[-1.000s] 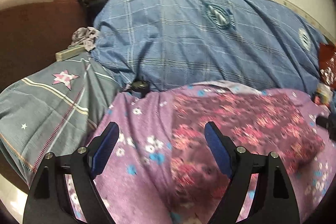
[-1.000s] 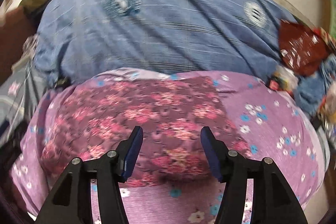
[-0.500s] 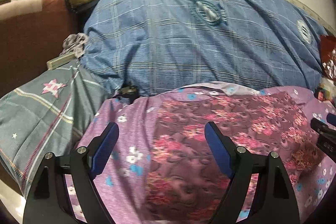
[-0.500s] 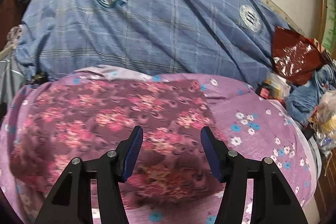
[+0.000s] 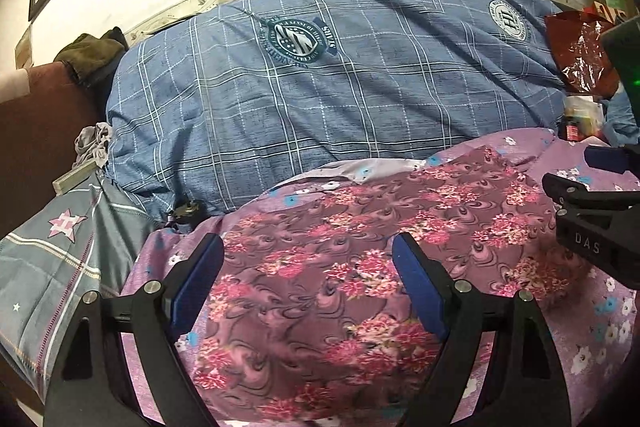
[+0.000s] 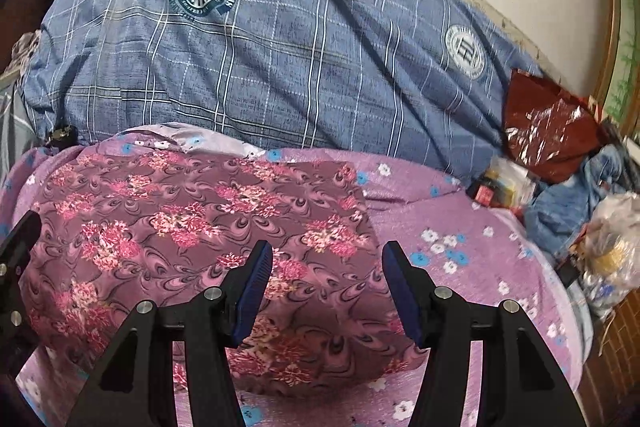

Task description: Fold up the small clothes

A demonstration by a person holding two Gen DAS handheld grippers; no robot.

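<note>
A maroon garment (image 5: pixel 400 203) with pink flower clusters lies spread flat on the purple flowered bedsheet (image 5: pixel 600 327). My left gripper (image 5: pixel 308 247) hovers over its left half, jaws wide and still opening, only the flat cloth showing below the gap. My right gripper (image 6: pixel 326 255) stands open above the garment (image 6: pixel 200 207) near its right edge, gripping nothing. Each gripper shows at the edge of the other's view: the right gripper (image 5: pixel 592 195) and the left gripper (image 6: pixel 20 239).
A bulky blue checked duvet (image 5: pixel 320 87) lies behind the garment against the wall. A grey pillow with a pink star (image 5: pixel 52 247) sits at the left. At the right are a red foil bag (image 6: pixel 552 123), plastic bags (image 6: pixel 608 247) and the bed's edge.
My left gripper has slid right, from the bare sheet to over the garment's left half, and the right gripper has come into its view. The right gripper shifted slightly toward the garment's right edge.
</note>
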